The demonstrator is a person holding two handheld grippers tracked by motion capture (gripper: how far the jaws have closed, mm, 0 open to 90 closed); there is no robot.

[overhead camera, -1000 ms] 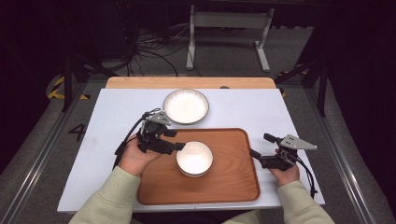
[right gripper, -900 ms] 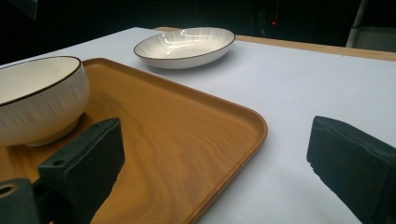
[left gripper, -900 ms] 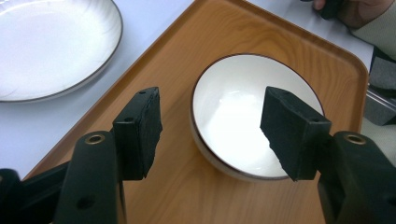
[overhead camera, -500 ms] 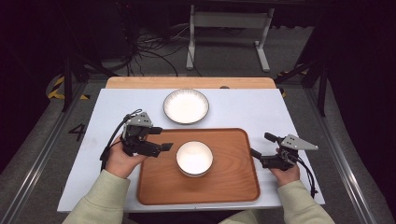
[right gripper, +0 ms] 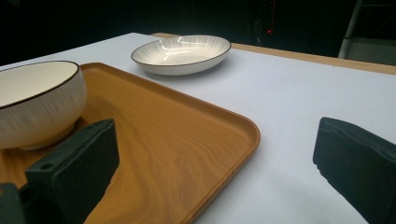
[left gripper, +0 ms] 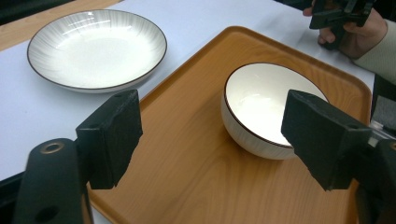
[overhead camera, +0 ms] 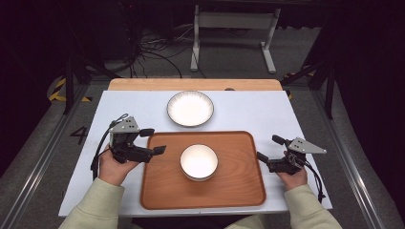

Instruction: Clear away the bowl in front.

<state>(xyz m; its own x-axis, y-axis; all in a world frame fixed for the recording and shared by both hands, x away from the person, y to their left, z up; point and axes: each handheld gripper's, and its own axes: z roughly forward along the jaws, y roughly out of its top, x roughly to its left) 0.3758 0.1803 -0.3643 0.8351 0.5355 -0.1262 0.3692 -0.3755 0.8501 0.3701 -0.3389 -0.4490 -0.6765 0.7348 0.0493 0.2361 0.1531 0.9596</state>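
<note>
High view: compared with a second ago, the left tongs (overhead camera: pixel 154 141) are seen drawn back from the bowl (overhead camera: pixel 199 161) to the tray's (overhead camera: pixel 239 188) left edge, and their jaws have just been opening, with nothing between them. The bowl is left standing upright near the middle of the tray, well clear of both tongs. In the left gripper view, the bowl (left gripper: pixel 271 107) is seen ahead and right of the gap, untouched. The right tongs (overhead camera: pixel 269 148) are held unmoved at the tray's right edge, jaws wide apart and empty. A shallow plate (overhead camera: pixel 190 108) is set on the bench (overhead camera: pixel 258 107) beyond the tray, unchanged.
</note>
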